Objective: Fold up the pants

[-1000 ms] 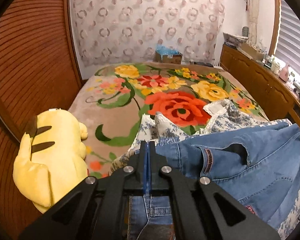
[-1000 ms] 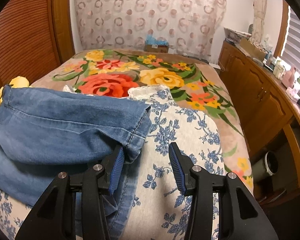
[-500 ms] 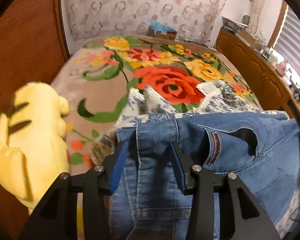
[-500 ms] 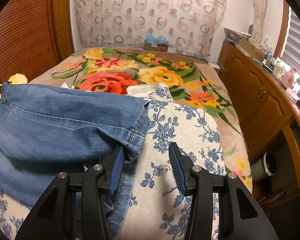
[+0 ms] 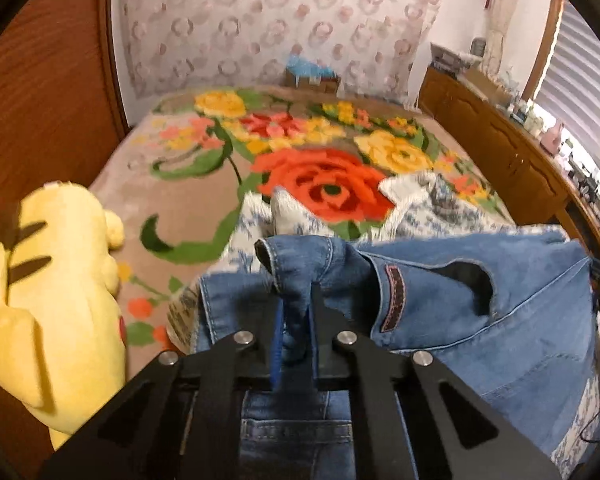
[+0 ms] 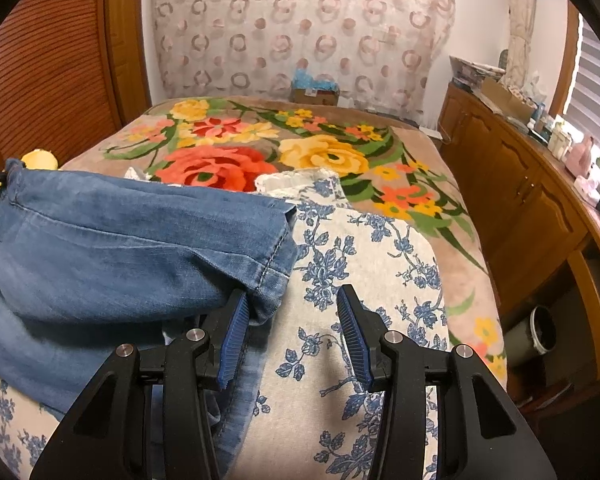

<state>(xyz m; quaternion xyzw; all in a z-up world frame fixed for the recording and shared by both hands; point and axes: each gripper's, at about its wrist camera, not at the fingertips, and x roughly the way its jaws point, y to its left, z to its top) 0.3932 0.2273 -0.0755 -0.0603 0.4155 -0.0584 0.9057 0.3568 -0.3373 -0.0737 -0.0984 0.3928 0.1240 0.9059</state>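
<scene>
Half a second ago the left gripper (image 5: 296, 320) stood spread over the waistband; its jaws have just been closing and now pinch a bunched fold of the jeans (image 5: 480, 320), which rises ahead of them. That looks like a regrip for the next fold. Right gripper (image 6: 290, 336) waits released, the hem touching its left jaw.

One pair of jeans (image 5: 480, 312), one yellow plush (image 5: 48, 304), one blue-flowered cloth (image 6: 364, 264), one floral blanket (image 6: 260, 148), two grippers (image 5: 296, 312) (image 6: 290, 312), one bucket (image 6: 536, 332)
</scene>
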